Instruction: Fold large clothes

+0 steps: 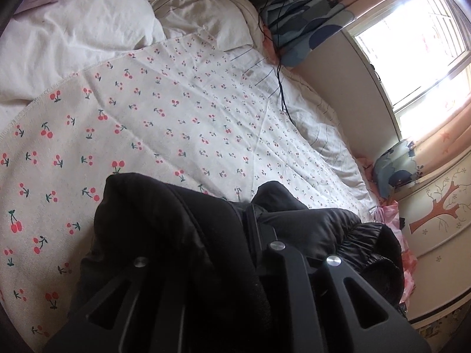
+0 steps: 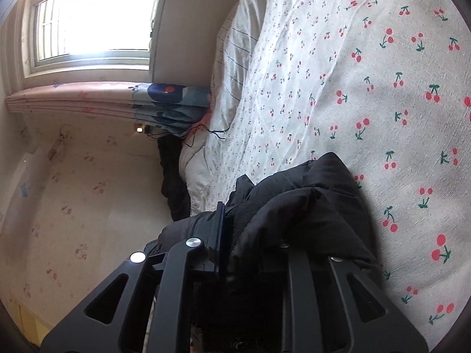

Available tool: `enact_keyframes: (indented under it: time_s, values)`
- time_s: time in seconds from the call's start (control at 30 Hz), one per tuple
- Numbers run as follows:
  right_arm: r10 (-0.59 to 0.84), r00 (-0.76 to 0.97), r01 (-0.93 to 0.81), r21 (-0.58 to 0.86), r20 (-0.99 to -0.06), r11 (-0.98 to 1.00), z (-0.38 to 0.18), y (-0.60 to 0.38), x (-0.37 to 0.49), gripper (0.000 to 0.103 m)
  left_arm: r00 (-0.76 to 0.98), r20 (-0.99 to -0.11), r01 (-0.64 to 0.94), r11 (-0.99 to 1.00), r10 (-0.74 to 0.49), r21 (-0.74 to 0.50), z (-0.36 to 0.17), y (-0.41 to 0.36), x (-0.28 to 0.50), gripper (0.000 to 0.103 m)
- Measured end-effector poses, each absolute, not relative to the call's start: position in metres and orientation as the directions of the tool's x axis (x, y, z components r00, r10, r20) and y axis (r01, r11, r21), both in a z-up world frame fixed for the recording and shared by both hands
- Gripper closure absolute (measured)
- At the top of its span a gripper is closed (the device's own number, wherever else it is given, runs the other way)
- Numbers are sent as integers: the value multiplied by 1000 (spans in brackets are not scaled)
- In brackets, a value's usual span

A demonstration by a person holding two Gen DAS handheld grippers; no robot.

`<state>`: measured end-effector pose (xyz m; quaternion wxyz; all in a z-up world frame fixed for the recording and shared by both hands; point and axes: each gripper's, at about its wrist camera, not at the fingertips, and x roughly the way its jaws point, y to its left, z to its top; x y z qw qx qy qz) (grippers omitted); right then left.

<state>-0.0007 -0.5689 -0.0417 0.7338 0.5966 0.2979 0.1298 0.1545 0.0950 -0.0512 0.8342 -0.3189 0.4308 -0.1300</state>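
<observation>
— Fabric is pinched in both sets of tongs: a bunch of the black padded jacket [image 1: 182, 223] is gripped by the left tongs [image 1: 235, 235], and another bunch of the same garment is clamped in the right tongs [image 2: 250, 235]. Which step is judged to be in hand?

— A carry or lay-out step, it is thought. The jacket is held gathered just above the near part of the bed, over the cherry-print sheet [image 1: 153, 123], and no flat fold can be made out yet.

— What is called for next?

— The garment would need to be lowered and spread flat on the cherry-print sheet, with the two grips drawn apart so that the bulk is opened out. Padded cloth is likely to spring back, so the folds would have to be pressed down.

— What is seen farther off?

— A white quilt [image 1: 76, 35] is bunched at the far left in the left wrist view, and a thin black cable [image 1: 279, 88] is trailed across the far side of the bed. Beyond these, a flowered curtain [image 1: 297, 29] and a bright window [image 1: 412, 50] are seen.

— Is any writing or brand to be read?

— None can be made out on the jacket, the sheet or the wall.
</observation>
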Motion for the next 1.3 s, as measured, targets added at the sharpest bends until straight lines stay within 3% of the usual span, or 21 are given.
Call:
enact_keyframes:
  time_s: [0.03,0.1,0.13,0.23,0.3,0.33,0.37,0.43,0.57,0.63,0.73,0.8,0.9,0.97,1.03,1.13,1.3]
  values:
    - [552,791,142,957,-264,255,-36,-568,0,55,592,-634,-68,753,-498,-654,-52,97,156,89]
    - [555,793,89,949,-250,301,-17,-564,1,35,590,-616,-82,720,-522,-689,-53,102,156,87]
    - [554,790,77,939,-262,335,-8,-562,3,30,589,-609,-88,708,-531,-701,-53,105,157,86]
    - [548,776,66,905,-311,420,12,-549,11,24,586,-574,-111,644,-573,-757,-55,114,158,81]
    - [546,757,29,853,-360,521,28,-531,11,21,590,-471,-111,512,-656,-852,-58,126,157,58]
    - [527,747,9,798,-406,602,35,-517,12,19,601,-376,-106,395,-705,-912,-61,136,155,51]
    - [520,738,-6,767,-430,642,38,-509,13,18,614,-308,-101,315,-726,-944,-61,142,153,37]
    - [520,713,-4,739,-470,674,35,-495,20,18,640,-248,-98,243,-727,-965,-56,152,149,32]
    - [470,637,-26,592,-611,806,27,-461,40,18,614,-321,156,510,-721,-846,6,119,137,30]
    - [404,596,-14,494,-694,869,20,-443,55,18,587,-388,318,643,-711,-697,39,79,123,27]
    - [332,545,23,409,-770,912,3,-432,77,18,539,-428,504,684,-726,-527,61,32,100,21]
    - [296,512,48,371,-806,928,-10,-430,94,18,498,-520,568,714,-694,-409,57,-8,92,21]
    - [237,507,107,333,-829,937,-15,-435,105,18,488,-649,499,797,-584,-342,22,-35,107,21]
    - [202,586,109,324,-785,940,5,-431,96,19,478,-735,368,869,-481,-329,-13,-39,129,21]
    - [239,648,-23,296,-723,955,27,-404,86,19,470,-735,319,871,-489,-374,-31,-32,138,21]
    - [247,588,-149,196,-771,969,25,-359,100,19,495,-730,286,881,-472,-377,-29,-33,142,21]
    - [173,484,-55,167,-858,984,-31,-358,162,16,507,-735,265,893,-450,-364,-37,-33,150,21]
